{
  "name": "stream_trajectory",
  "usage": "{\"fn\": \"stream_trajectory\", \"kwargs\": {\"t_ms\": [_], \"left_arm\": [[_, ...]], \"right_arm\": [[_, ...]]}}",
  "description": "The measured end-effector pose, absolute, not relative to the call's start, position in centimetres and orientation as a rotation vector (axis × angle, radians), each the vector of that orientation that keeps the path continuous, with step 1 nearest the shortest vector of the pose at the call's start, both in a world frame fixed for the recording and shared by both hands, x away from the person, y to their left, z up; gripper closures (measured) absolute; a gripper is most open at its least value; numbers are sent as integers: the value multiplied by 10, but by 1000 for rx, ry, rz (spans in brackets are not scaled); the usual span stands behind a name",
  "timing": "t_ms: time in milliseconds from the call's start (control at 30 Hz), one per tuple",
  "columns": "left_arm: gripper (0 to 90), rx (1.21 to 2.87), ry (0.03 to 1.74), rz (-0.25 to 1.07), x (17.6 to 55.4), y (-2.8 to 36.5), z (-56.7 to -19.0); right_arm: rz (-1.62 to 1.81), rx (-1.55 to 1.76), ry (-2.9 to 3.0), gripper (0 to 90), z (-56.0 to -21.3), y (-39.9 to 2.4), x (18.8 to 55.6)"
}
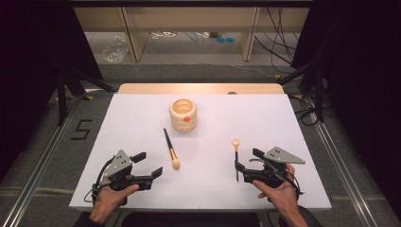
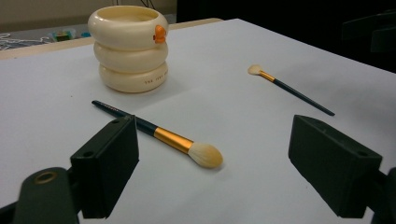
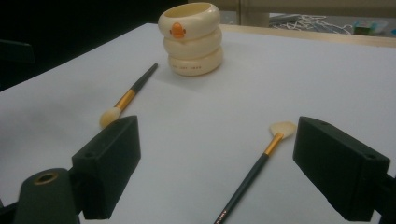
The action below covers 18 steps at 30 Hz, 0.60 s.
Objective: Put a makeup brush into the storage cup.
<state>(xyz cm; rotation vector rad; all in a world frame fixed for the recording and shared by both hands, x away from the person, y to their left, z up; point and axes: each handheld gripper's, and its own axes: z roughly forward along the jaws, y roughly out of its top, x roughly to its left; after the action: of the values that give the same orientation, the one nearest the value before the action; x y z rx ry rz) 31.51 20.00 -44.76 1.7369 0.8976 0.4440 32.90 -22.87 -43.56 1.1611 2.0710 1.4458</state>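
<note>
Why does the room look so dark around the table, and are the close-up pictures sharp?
High view: the white table is brightly lit, the surroundings nearly black. Left gripper view: the cream holder and big brush look sharp, casting soft shadows. Right gripper view: the thin brush is slightly soft up close.

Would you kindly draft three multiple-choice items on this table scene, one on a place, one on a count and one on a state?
1. Where does the cream holder stand?
A. toward the table's far middle
B. at the near left corner
C. beside the right gripper

2. How many makeup brushes lie on the table?
A. one
B. two
C. four

3. How do the left gripper's jaws stand?
A. shut on a brush
B. shut on nothing
C. open, holding nothing

Key: 1 A, the holder sits beyond both brushes, near the table's far edge. 2 B, the fluffy brush lies left of centre and the slim brush by the right gripper. 3 C, its jaws stand wide apart over bare table.
</note>
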Motion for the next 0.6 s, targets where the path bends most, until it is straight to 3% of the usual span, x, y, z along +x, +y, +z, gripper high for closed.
{"fn": "stream_trajectory", "kwargs": {"t_ms": [600], "left_arm": [[160, 1745, 881, 455, 317, 201, -446]], "right_arm": [[1425, 1135, 2068, 165, -436, -228, 330]]}}
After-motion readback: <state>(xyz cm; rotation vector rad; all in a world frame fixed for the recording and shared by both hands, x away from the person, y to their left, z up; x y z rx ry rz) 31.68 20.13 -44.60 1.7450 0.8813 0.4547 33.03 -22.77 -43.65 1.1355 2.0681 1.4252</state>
